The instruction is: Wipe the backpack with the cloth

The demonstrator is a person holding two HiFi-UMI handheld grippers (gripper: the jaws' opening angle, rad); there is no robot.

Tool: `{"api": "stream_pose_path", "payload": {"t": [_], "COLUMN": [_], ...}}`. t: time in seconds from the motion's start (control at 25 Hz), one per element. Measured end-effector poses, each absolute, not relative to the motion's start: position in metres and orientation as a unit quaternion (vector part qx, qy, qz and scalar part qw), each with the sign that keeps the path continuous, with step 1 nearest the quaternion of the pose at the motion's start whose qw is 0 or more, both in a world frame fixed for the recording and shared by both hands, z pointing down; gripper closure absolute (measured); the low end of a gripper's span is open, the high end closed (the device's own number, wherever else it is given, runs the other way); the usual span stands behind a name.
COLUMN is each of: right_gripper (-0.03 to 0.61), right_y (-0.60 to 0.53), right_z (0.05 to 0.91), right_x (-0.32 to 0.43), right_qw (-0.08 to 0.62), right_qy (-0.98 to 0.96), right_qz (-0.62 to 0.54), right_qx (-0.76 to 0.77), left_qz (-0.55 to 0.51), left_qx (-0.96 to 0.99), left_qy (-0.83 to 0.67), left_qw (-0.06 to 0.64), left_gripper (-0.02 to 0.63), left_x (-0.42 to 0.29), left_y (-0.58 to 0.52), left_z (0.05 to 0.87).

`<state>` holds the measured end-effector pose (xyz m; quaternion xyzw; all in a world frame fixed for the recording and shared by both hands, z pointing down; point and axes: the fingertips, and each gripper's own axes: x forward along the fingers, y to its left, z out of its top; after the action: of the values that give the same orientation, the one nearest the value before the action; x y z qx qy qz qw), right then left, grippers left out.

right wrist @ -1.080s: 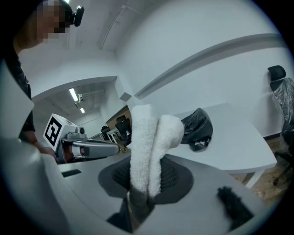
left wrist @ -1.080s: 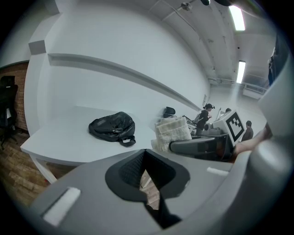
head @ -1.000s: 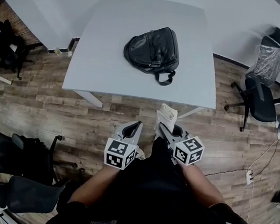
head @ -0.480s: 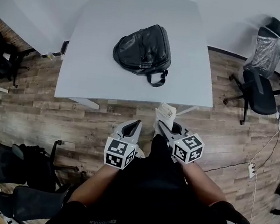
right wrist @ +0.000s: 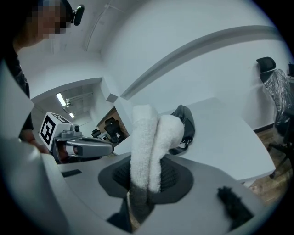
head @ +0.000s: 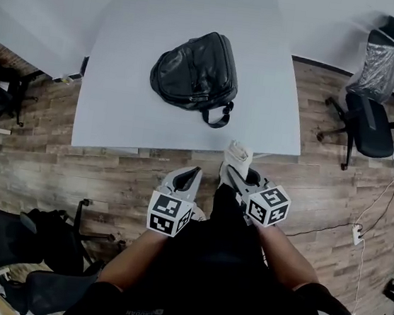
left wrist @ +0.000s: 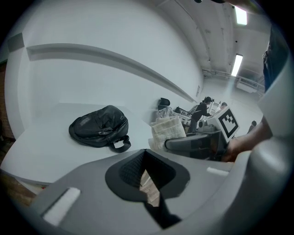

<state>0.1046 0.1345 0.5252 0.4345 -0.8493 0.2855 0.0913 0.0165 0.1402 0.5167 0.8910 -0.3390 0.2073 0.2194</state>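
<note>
White terry cloth (right wrist: 146, 142) stands up out of our right claw (head: 233, 175), which is clamped on the cloth's lower end. Our left claw (head: 188, 176) is held level with it, short of the table's near edge. Its jaws are drawn together on nothing, with only a sliver of wooden floor (head: 46, 163) showing through them.

The black backpack (head: 193, 71) lies flat near the middle of the table (head: 117, 108), its loop handle (head: 216, 114) turned toward the near edge. Bare table top lies between the backpack and the cloth. Black office chairs (head: 368, 131) stand off the table's right side, and a cable (head: 330, 237) trails over the floor on that side.

Half a second ago the top of the cloth stopped just short of the table's near edge. Now it overlaps that edge, and both claws keep their pose.

Only the head view shows the chairs and the whole table. The left gripper view shows the right claw side-on with its cloth, and the backpack entire beyond it. In the right gripper view the cloth hides most of the backpack, leaving one end and the handle visible.
</note>
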Motion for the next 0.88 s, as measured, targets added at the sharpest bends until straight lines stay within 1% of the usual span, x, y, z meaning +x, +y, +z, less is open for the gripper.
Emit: {"api": "stream_pose_path", "payload": {"t": [0.2,0.64,0.88], "right_gripper": [0.491,0.491,0.491], "right_y": [0.101,0.027,-0.017], "right_z": [0.524,0.52,0.51], "right_x": [0.122,0.16,0.18], "right_qw": [0.081,0.082,0.085], "right_qy": [-0.843,-0.84,-0.849], "right_qz": [0.286,0.277,0.259], "right_qx": [0.449,0.46,0.452], "left_qz": [0.214,0.217,0.215], "left_qx": [0.89,0.885,0.882], "left_qy": [-0.337,-0.345,-0.362], "left_qw": [0.221,0.226,0.212], "left_gripper": [0.606,0.607,0.607], "left_x": [0.024,0.047,0.063], "left_y": [0.112,0.048,0.008], "left_z": [0.52,0.521,0.511]}}
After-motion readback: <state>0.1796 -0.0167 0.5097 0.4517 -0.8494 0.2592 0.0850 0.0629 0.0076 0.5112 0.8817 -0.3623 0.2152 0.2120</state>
